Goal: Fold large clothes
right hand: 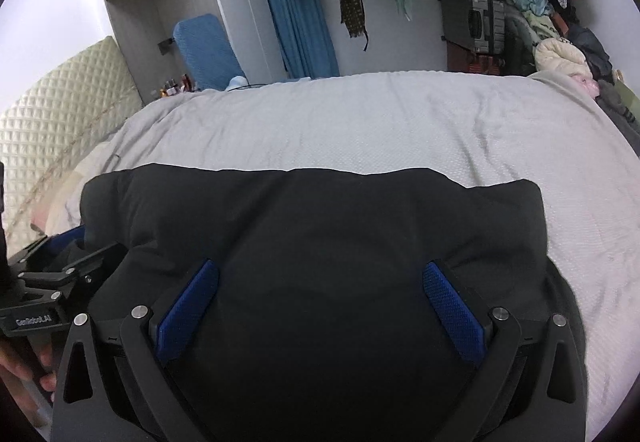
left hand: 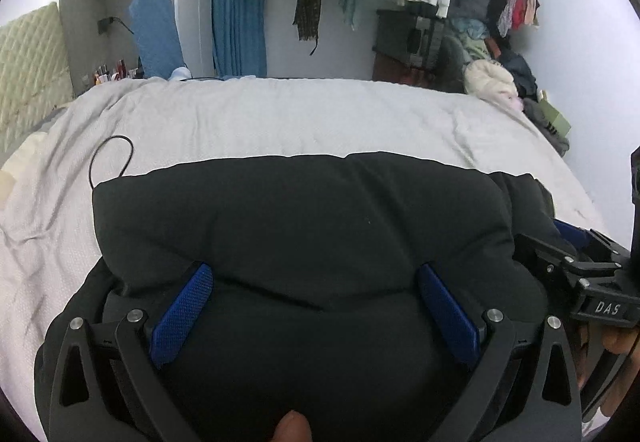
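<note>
While the black garment (left hand: 304,226) lies folded on the grey bedspread (left hand: 280,114), the left gripper (left hand: 316,282) and right gripper (right hand: 320,278) hover over it, jaws spread wide, gripping nothing.

"DAS" marks the right gripper (left hand: 576,258); "GenRobot.AI" the left gripper (right hand: 60,270).

Left gripper (left hand: 316,290) and right gripper (right hand: 320,288) side by side, fingers spread wide

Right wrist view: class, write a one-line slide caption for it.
Open right gripper poised over a folded black garment on a grey-sheeted bed, left gripper alongside.
</note>
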